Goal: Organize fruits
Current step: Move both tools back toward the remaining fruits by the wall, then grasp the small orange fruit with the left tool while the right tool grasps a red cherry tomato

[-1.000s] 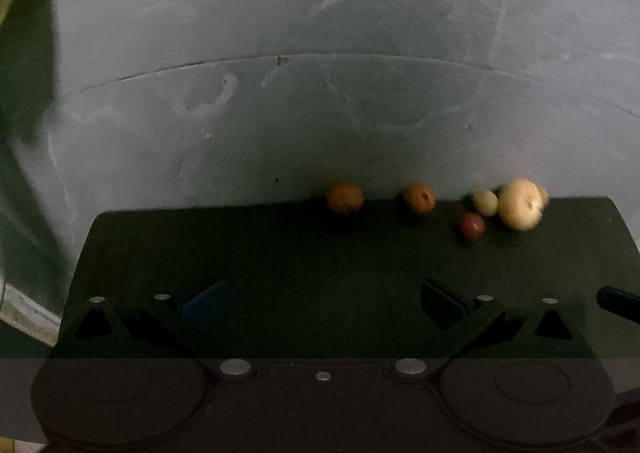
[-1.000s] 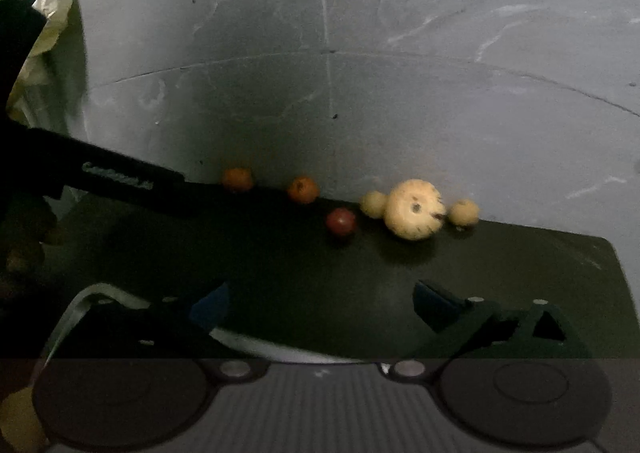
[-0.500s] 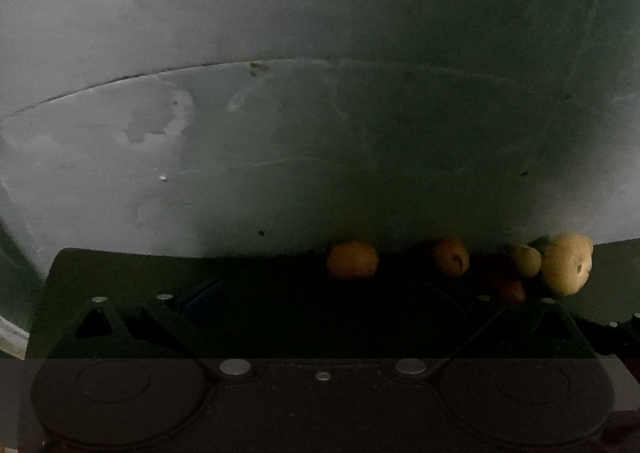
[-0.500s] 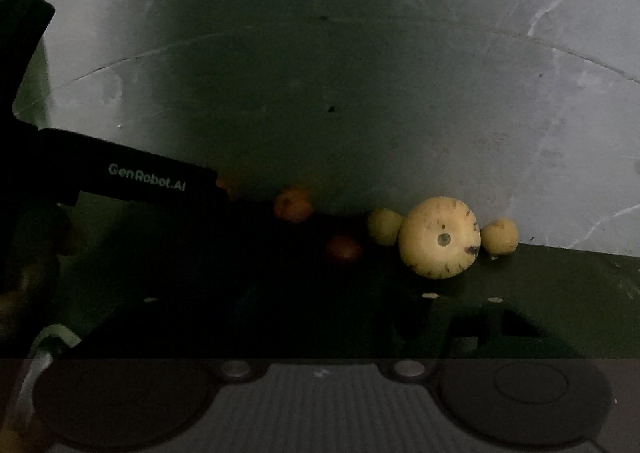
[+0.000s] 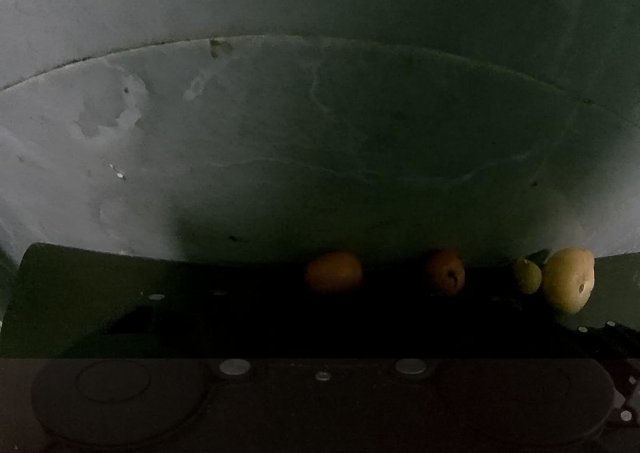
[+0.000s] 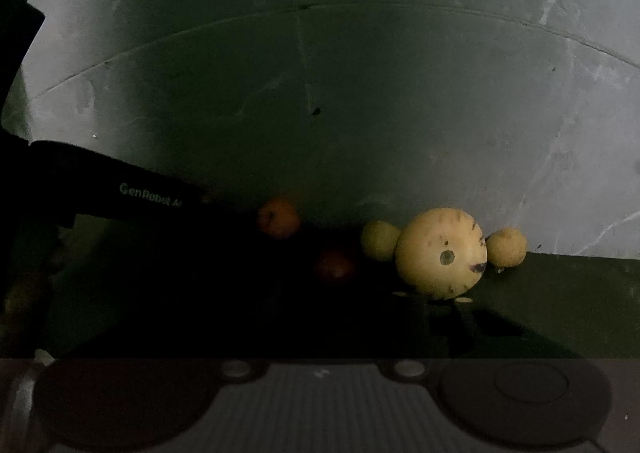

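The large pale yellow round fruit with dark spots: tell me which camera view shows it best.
The right wrist view. There the large pale yellow round fruit sits near centre, lit, whole outline, spots and dark end mark visible. In the left wrist view it lies far right, smaller and dimmer, showing few marks.

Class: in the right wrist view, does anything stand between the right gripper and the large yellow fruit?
Nothing visible does. The large yellow fruit lies just beyond the right gripper, whose jaws are closing; shadow hides whether the fruit is between them. Two small yellow fruits flank it, beside, not in front.
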